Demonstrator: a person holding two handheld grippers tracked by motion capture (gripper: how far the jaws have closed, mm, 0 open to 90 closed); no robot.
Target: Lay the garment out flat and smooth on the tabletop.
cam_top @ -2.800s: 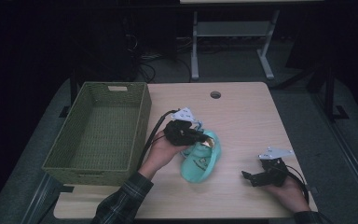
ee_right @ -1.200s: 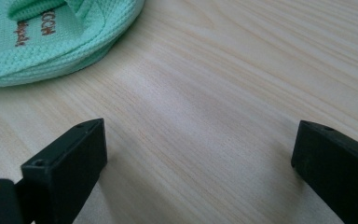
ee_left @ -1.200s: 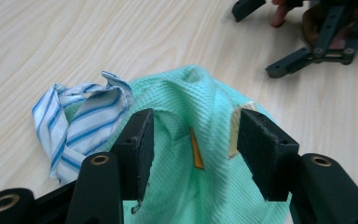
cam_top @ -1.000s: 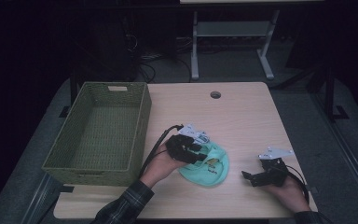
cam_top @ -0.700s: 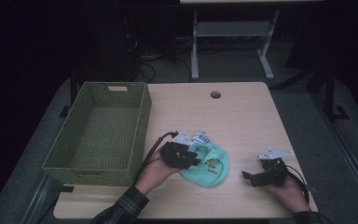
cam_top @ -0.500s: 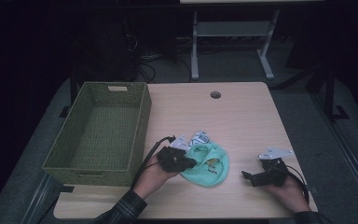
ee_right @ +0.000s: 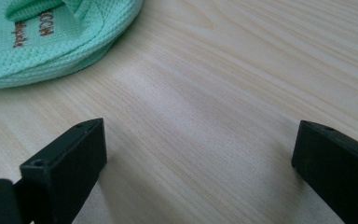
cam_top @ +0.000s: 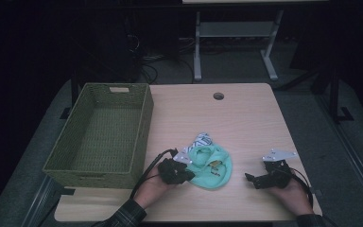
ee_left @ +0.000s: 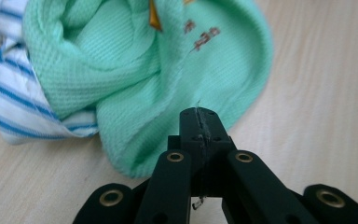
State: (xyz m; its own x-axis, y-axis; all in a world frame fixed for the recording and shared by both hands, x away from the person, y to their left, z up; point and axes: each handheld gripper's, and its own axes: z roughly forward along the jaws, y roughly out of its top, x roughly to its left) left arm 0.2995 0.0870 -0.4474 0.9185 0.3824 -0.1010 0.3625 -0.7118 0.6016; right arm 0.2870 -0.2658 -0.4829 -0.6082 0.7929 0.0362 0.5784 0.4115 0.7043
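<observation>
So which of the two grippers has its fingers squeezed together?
The left gripper, beside the green cloth: its fingers meet with no gap. The right gripper has its fingers spread wide over bare table.

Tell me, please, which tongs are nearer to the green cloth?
The left. The left tongs are shut at the green cloth's near edge; the right tongs rest open on the table, apart from it.

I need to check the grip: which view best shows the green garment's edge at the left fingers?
Left gripper view: the green garment fills it, its hem at the shut left gripper. High view shows it small; right gripper view, a corner.
</observation>
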